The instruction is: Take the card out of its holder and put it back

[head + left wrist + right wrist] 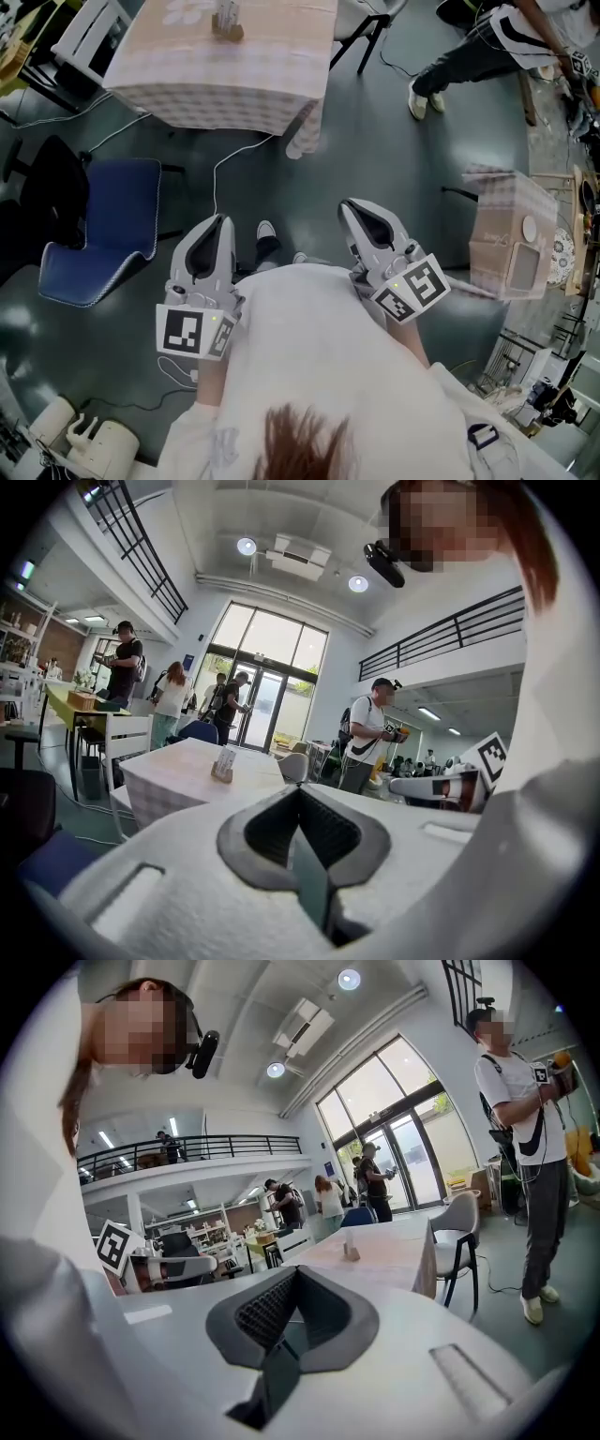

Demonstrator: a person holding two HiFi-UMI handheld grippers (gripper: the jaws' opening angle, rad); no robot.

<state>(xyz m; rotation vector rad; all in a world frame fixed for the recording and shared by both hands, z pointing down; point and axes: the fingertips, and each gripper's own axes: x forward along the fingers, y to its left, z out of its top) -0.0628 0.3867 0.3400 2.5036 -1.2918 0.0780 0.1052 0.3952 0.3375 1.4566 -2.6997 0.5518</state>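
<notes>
**On the table ahead: card in its holder, both grippers well short of it**

The card holder (226, 21) stands upright on the checked table (234, 84), set back from the near edge and roughly mid-width, with the card in it. The card's long axis reads as vertical; which way its face turns is too small to tell.

The left gripper (217, 230) has its jaws pressed together with nothing between them. The right gripper (361, 214) is the same, closed and empty. Both are held close to the person's body, side by side, pointing forward and slightly down over the floor.

The holder lies straight ahead and well apart from both grippers. It sits nearly in line with the left gripper, so that hand looks marginally nearer. Judgement: approach stage; extraction not started.
</notes>
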